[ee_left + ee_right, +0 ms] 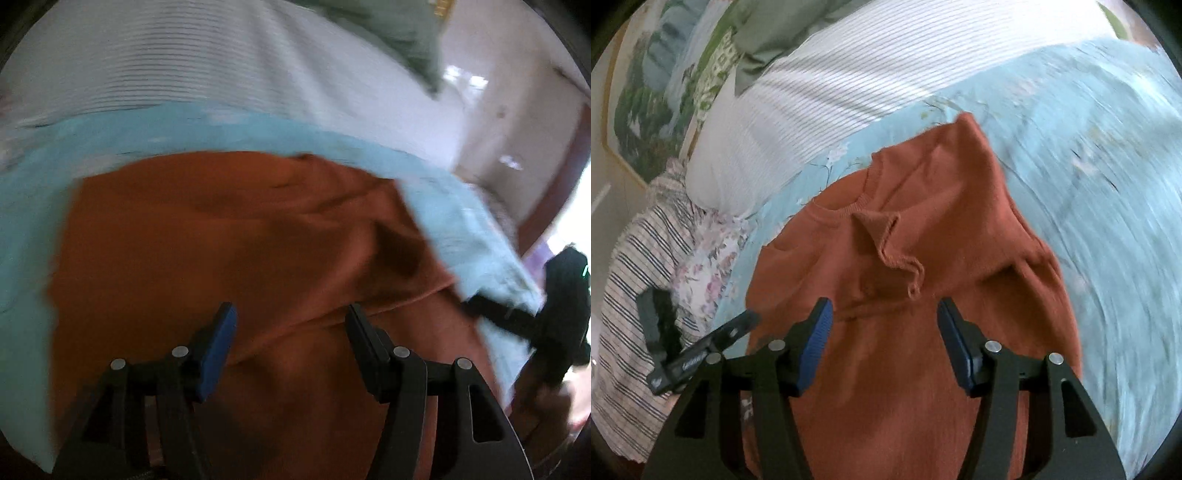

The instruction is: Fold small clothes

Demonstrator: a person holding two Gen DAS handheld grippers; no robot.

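- Far left in the right wrist view, a framed picture [639, 110] hung on the wall, with green pillows [757, 40] just beside it at the head of the bed.
- Below those sat a person's striped sleeve [635, 277], with the left gripper [701, 350] poking in from that side, its tip right at the sweater's left edge. Couldn't tell from there how its jaws stood.
- A white ribbed pillow [820, 92] ran across the top, lying on the light blue floral sheet [1089, 166].
- The sweater [886, 369], rust-orange, lay mostly flat on the sheet in the middle, neckline pointing up-left. One sleeve was folded in over the chest with its cuff [882, 232] standing up a bit crumpled.
- The right gripper [884, 325] hung over the sweater's lower half, jaws apart, nothing pinched between them.
- Everything right of the sweater was just blurry sheet.
- In the left wrist view (pretty smeared), the sheet [33, 221] showed on the left, then the sweater [221, 240] filled the middle, with the ribbed pillow [166, 55] and a green pillow [399, 33] above.
- The left gripper [291, 321] had its jaws apart over the sweater, no cloth caught in them.
- Far right, the right gripper [491, 314] reached in at the sweater's right edge, over the sheet. Behind it were a pale wall and a dark door frame [554, 184].
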